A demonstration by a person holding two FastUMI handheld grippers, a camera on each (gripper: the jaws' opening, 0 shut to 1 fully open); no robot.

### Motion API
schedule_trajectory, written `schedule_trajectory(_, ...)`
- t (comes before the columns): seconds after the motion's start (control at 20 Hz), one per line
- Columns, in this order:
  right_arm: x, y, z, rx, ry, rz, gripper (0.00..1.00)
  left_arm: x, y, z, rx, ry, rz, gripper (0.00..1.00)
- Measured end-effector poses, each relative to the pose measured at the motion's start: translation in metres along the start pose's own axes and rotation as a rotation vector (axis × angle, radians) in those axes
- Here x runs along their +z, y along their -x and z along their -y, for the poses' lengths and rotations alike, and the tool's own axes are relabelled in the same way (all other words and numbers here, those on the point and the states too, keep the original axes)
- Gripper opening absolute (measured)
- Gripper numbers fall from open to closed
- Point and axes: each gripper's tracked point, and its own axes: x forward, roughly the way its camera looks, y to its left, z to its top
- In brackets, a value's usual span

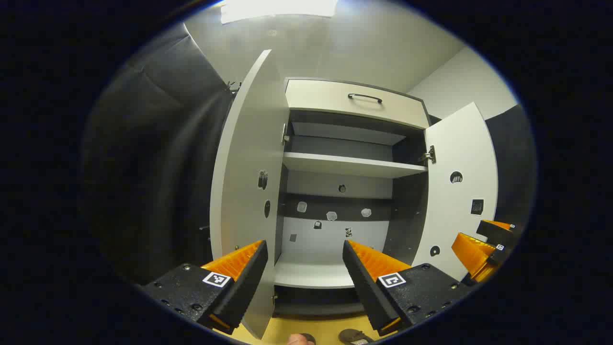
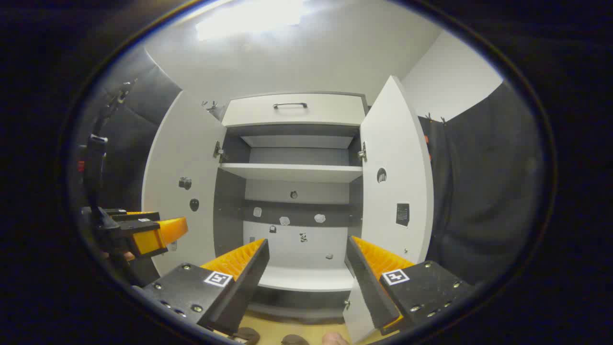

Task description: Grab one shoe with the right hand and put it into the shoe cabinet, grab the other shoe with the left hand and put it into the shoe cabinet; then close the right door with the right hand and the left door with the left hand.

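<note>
The shoe cabinet stands ahead with both doors swung open and bare shelves. My left gripper is open and holds nothing, level with the bottom shelf. Its left finger overlaps the edge of the left door. A dark shoe peeks in on the wooden floor at the bottom edge. My right gripper is also open with nothing in it, facing the bottom shelf, its right finger by the right door. Two dark shoes lie partly cut off on the floor below it.
A drawer with a dark handle tops the cabinet. The right door and the right gripper show at the right of the left gripper view. The left gripper sits before the left door. Black cloth hangs on both sides.
</note>
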Motion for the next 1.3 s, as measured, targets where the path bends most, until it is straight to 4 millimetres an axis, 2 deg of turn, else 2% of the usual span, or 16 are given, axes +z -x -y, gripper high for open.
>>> schedule_trajectory(0.15,-0.002,-0.002,-0.001,0.005,0.004,0.001,0.98,0.001,-0.001,0.0,0.003,-0.008,0.003,0.96)
schedule_trajectory(0.45,-0.009,-0.006,-0.002,0.02,-0.01,-0.006,0.98,0.005,-0.002,-0.009,0.032,-0.003,0.014,0.96)
schedule_trajectory(0.55,-0.015,-0.009,-0.004,0.029,-0.006,-0.014,0.98,0.005,-0.001,-0.012,0.043,-0.005,0.014,0.96)
schedule_trajectory(0.7,-0.035,-0.009,-0.007,0.043,0.001,-0.044,0.98,0.005,-0.001,-0.018,0.061,-0.005,0.016,0.96)
schedule_trajectory(0.95,-0.093,-0.002,-0.011,0.057,-0.006,-0.138,0.98,0.009,-0.002,-0.029,0.092,-0.029,0.021,0.96)
schedule_trajectory(1.05,-0.13,0.005,-0.012,0.056,-0.001,-0.201,0.97,0.01,-0.001,-0.034,0.107,-0.036,0.023,0.96)
schedule_trajectory(1.3,-0.238,0.031,-0.021,0.087,-0.009,-0.403,0.98,0.009,0.002,-0.042,0.127,-0.043,0.015,0.95)
